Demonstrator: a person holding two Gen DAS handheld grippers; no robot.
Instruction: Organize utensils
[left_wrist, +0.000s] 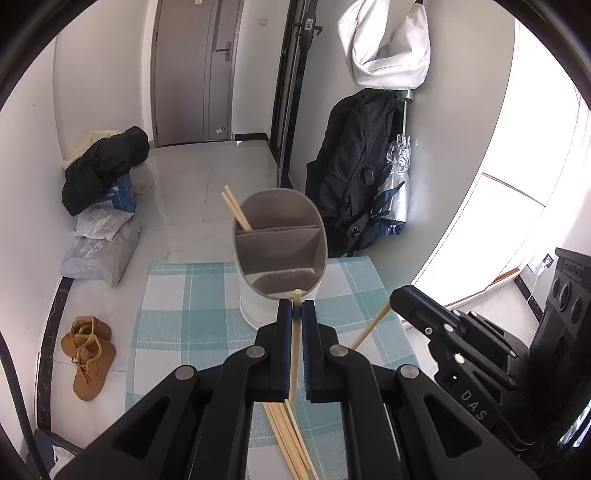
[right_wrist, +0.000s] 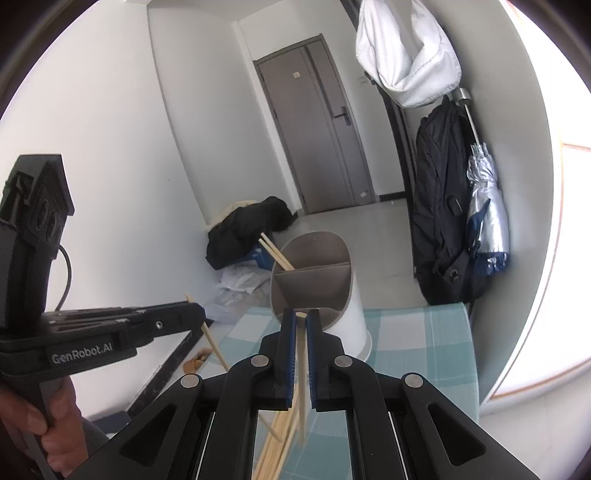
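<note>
Pale wooden chopsticks (left_wrist: 294, 354) are being pinched, one in each nearly closed gripper.
Left gripper (left_wrist: 295, 306) is reading "GenRobot.AI"; right gripper (right_wrist: 301, 317) is reading "DAS", before grey divided holder (left_wrist: 279, 240).

Left hand-held gripper (left_wrist: 296, 308): black body, blue finger pads (left_wrist: 285, 354). Right hand-held gripper (right_wrist: 301, 320): same black with blue pads, white "GenRobot.AI" lettering seen on the left one's side in the right view. Chopsticks (left_wrist: 293, 354): pale tan wood. Utensil holder (left_wrist: 279, 243): grey-brown inside, white outer wall. Cloth on desk (left_wrist: 177, 314): teal and white check. Boots (left_wrist: 88, 354): tan brown. Backpack (left_wrist: 354, 173): black. Umbrella (left_wrist: 397, 184): silver with navy. Hanging bag (left_wrist: 384, 40): white. Door (left_wrist: 195, 70): grey-brown. Floor tiles (left_wrist: 207, 170): pale grey.
</note>
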